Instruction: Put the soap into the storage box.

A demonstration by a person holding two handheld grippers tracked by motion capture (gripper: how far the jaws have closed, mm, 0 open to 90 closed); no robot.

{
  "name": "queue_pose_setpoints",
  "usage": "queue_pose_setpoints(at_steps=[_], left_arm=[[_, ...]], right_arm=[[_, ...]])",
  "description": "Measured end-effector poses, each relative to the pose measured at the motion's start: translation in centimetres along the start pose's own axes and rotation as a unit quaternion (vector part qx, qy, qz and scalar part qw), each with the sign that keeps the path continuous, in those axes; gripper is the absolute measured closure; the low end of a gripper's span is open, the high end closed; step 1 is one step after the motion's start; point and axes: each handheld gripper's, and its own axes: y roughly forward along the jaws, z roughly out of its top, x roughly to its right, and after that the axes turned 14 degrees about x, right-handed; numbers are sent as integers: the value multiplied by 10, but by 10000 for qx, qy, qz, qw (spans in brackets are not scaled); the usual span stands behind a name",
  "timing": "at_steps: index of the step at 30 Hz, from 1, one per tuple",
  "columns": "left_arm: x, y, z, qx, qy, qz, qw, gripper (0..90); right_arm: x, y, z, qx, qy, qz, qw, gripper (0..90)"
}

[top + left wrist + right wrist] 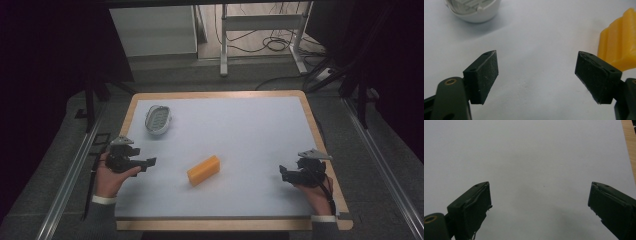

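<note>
An orange-yellow block lies near the middle of the white mat, a little toward the front. A small white oval dish sits at the mat's back left. My left gripper is at the mat's left edge, open, with nothing between its jaws. In the left gripper view the block lies just past the right jaw and the dish is at the top left. My right gripper hovers open near the mat's right edge, holding nothing; the right gripper view shows bare mat between its jaws.
The mat lies on a wooden-edged table; its wood strip shows at the right of the right gripper view. Metal rails run along both sides of the table. A white desk frame and cables stand on the floor beyond.
</note>
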Motion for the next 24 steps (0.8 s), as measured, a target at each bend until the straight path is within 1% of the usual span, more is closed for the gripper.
queue_pose_setpoints(at_steps=[1, 2, 3, 4, 5, 10, 11, 14, 15, 17, 20, 24], left_arm=[[2, -2, 6, 3, 53, -21, 10000, 195], [2, -2, 6, 3, 53, -21, 10000, 195], [5, -3, 11, -8, 107, -58, 9999, 195], [5, -3, 11, -8, 107, -58, 9999, 195], [7, -3, 14, -21, 151, -95, 9998, 194], [12, -1, 20, -74, 200, -167, 9996, 191], [14, 0, 22, -118, 241, -199, 9994, 190], [16, 2, 25, -150, 292, -216, 9992, 188], [18, 4, 28, -154, 348, -225, 9990, 189], [20, 4, 29, -147, 359, -229, 9990, 188], [23, 6, 33, -136, 411, -289, 9986, 189], [28, 10, 36, -173, 478, -349, 9981, 188]], right_arm=[[0, -1, 0, 5, 8, -10, 10000, 47], [0, -1, 0, 5, 8, -10, 10000, 47], [0, -2, 0, 21, 17, -12, 10000, 47], [0, -2, 0, 21, 17, -12, 10000, 47], [1, -2, 0, 26, 14, -23, 10000, 47], [2, -3, -1, 11, 43, -21, 10000, 47], [3, -3, -1, 3, 50, -33, 10000, 47], [4, -3, -2, 9, 51, -42, 10000, 47], [4, -3, -2, 13, 50, -43, 10000, 47], [4, -4, -2, 16, 47, -39, 10000, 47], [4, -4, -2, 4, 47, -54, 10000, 47], [5, -3, -2, -2, 59, -65, 10000, 47]])
